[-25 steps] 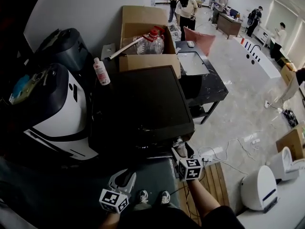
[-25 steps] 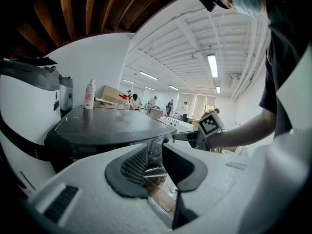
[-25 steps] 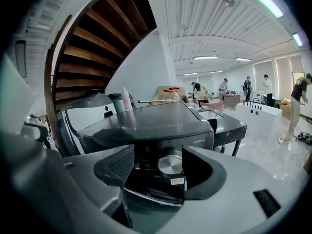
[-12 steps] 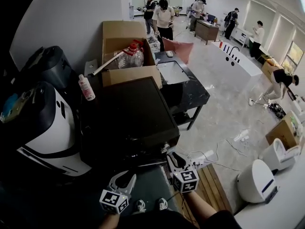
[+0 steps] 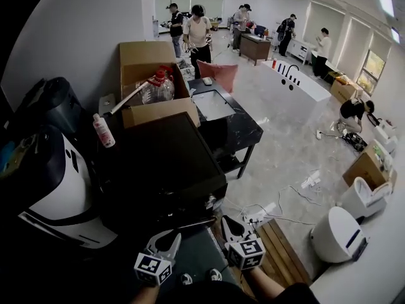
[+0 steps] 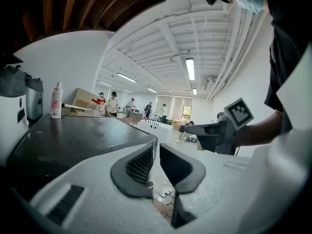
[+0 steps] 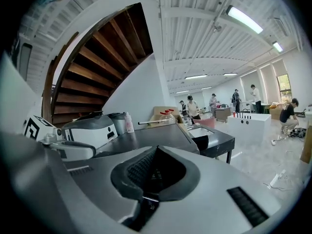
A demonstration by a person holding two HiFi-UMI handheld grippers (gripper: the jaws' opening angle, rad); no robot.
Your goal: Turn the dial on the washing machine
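Observation:
The washing machine (image 5: 161, 163) is the dark, flat-topped box in the middle of the head view. A small pale part (image 5: 211, 202) shows at its front right corner; I cannot tell whether it is the dial. My right gripper (image 5: 226, 223) hovers just below that corner, apart from it, with its jaws shut on nothing. In the right gripper view the gripper (image 7: 153, 156) points over the machine's top (image 7: 146, 136). My left gripper (image 5: 166, 238) is held open in front of the machine, with nothing between its jaws (image 6: 157, 155).
Behind the machine stand a cardboard box (image 5: 149, 81) with bottles and a pink-capped bottle (image 5: 102, 130). A white appliance (image 5: 47, 182) is at the left and a black sink table (image 5: 221, 116) at the right. A wooden pallet (image 5: 278, 246), cables and a white device (image 5: 335, 233) are on the floor. Several people stand far back.
My right gripper's jaws have closed and it has drawn back a little from the machine's front corner. The head view has tilted up. The left gripper has kept its place.

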